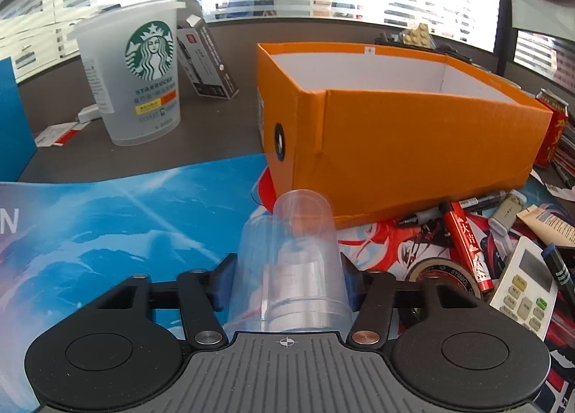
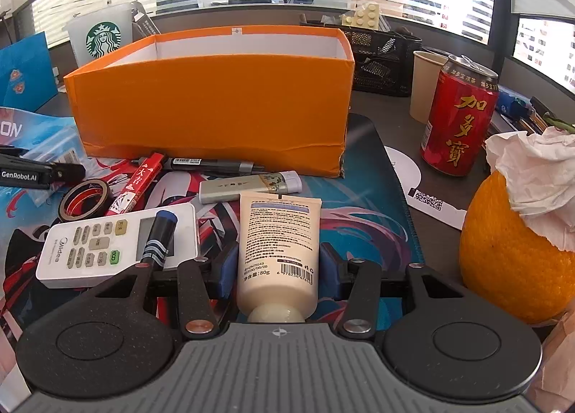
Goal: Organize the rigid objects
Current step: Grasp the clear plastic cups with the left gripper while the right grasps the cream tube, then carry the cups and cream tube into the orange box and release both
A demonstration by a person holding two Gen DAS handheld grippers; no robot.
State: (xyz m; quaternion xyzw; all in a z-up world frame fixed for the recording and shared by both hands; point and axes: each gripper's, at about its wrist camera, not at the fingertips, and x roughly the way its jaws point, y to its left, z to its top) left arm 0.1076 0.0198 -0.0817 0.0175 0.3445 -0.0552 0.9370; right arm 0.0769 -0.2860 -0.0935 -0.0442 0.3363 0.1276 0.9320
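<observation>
My left gripper [image 1: 289, 283] pinches a clear plastic cup [image 1: 293, 262] just before the orange box [image 1: 395, 140], whose near wall blocks the way ahead. My right gripper [image 2: 278, 265] clamps a cream tube [image 2: 278, 247]; a white remote [image 2: 115, 244], lighter [image 2: 251, 186] and markers [image 2: 212, 164] crowd the mat, with bare mat to the right.

Left gripper [image 1: 287, 287] tipped downward, jaws squeezed on something clear, right gripper [image 2: 278, 265] tipped downward, jaws squeezed shut too
</observation>
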